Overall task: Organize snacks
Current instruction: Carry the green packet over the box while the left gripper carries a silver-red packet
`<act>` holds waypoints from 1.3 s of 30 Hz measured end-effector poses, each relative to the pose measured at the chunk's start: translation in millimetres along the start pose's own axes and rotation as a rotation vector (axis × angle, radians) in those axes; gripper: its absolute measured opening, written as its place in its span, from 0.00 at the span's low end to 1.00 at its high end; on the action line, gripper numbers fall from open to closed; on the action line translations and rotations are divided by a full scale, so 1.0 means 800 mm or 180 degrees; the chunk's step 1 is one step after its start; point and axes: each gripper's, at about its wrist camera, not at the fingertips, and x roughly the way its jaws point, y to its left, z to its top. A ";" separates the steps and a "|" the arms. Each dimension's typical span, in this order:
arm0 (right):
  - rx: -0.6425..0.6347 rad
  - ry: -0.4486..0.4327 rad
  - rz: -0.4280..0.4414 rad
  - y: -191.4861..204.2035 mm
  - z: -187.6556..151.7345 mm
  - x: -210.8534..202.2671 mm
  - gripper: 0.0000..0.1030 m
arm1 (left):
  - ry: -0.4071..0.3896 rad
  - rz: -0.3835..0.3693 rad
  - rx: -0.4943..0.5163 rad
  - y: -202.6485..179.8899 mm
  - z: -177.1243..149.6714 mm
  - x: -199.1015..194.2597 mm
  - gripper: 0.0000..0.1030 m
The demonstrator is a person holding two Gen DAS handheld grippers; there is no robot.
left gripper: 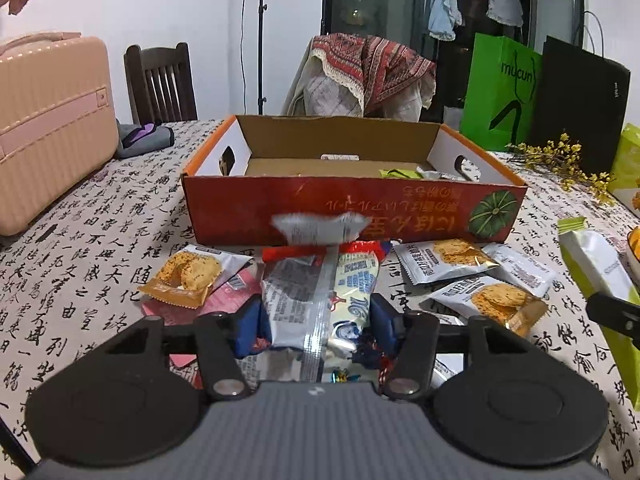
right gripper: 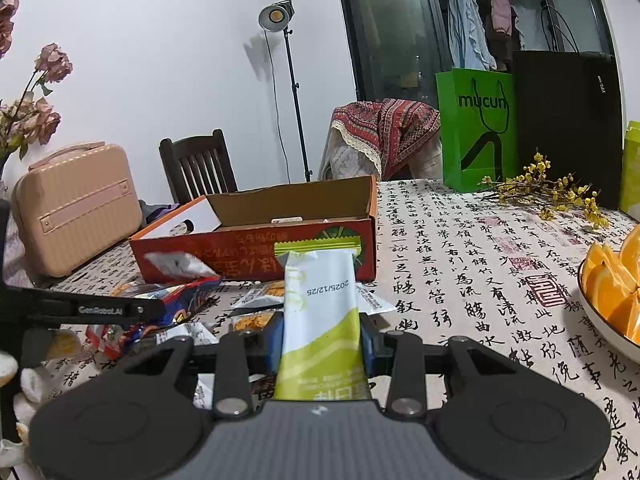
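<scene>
My left gripper [left gripper: 316,324] is shut on a silver, red and blue snack packet [left gripper: 308,280], held just in front of the open red cardboard box [left gripper: 352,208]. Inside the box, at its far right, lie a few small packets [left gripper: 404,173]. My right gripper [right gripper: 322,340] is shut on a white-and-green snack bar packet [right gripper: 320,292] that points toward the box [right gripper: 248,248]. Several orange cracker packets [left gripper: 188,272] [left gripper: 452,256] lie loose on the tablecloth before the box. The right gripper's packet [left gripper: 592,264] also shows at the right edge of the left wrist view.
A pink hard case [left gripper: 52,120] stands on the table at the left. A bowl of orange slices [right gripper: 612,292] sits at the right. Green [left gripper: 500,88] and black [left gripper: 580,100] paper bags and yellow flower sprigs [left gripper: 560,156] stand behind the box, with chairs beyond.
</scene>
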 end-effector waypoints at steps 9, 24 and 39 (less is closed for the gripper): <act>0.0011 -0.0048 -0.0010 -0.001 0.004 -0.003 0.35 | -0.0255 -0.0102 0.0034 0.001 0.006 -0.037 0.55; -0.0016 -0.0250 0.0034 0.010 0.058 0.011 0.35 | -0.0793 -0.0166 0.0093 -0.008 0.064 -0.076 0.55; 0.0070 -0.0303 0.0052 0.019 0.161 0.109 0.35 | -0.0740 -0.0095 -0.0041 -0.003 0.149 0.007 0.55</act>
